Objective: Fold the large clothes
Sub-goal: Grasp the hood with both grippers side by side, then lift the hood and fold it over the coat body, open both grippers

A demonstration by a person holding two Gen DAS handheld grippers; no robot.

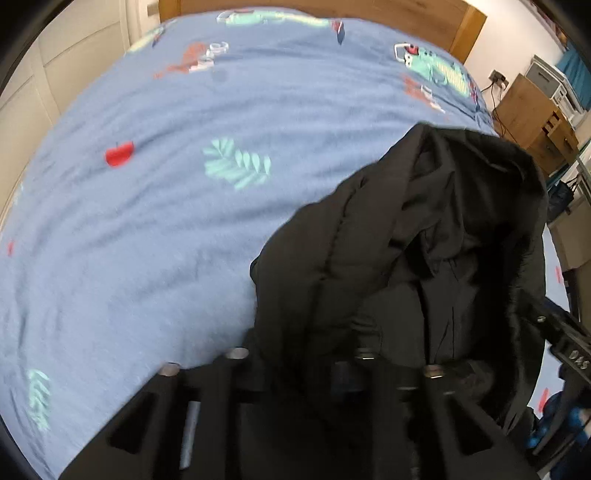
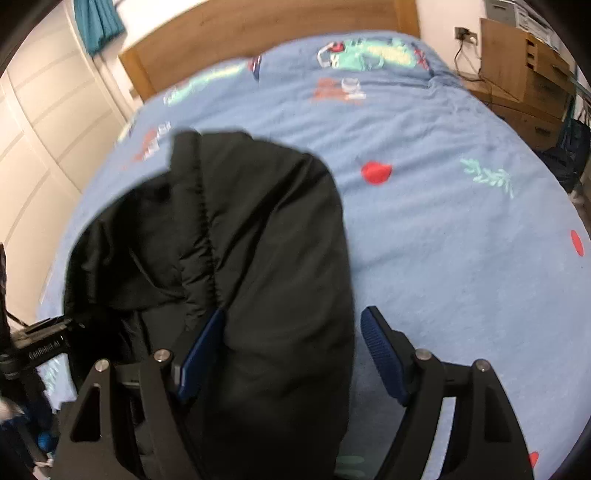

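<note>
the black jacket (image 1: 424, 236) hangs bunched over the blue bed (image 1: 147, 221). the left gripper (image 1: 354, 373) is pinching its fabric; the right gripper (image 2: 291, 354) stands spread around a fold. lay it flat, spread wide, before folding.

The jacket (image 1: 424, 258) is held up over the near part of the bed (image 1: 147, 221), between the two grippers. In the left wrist view it hangs to the right, over the left gripper (image 1: 332, 369). In the right wrist view it hangs to the left, bunched between the jaws of the right gripper (image 2: 291, 354). The headboard (image 2: 258, 33) stands at the bed's far end, and a wooden cabinet (image 2: 524, 66) is set beside the bed's far right corner.
</note>
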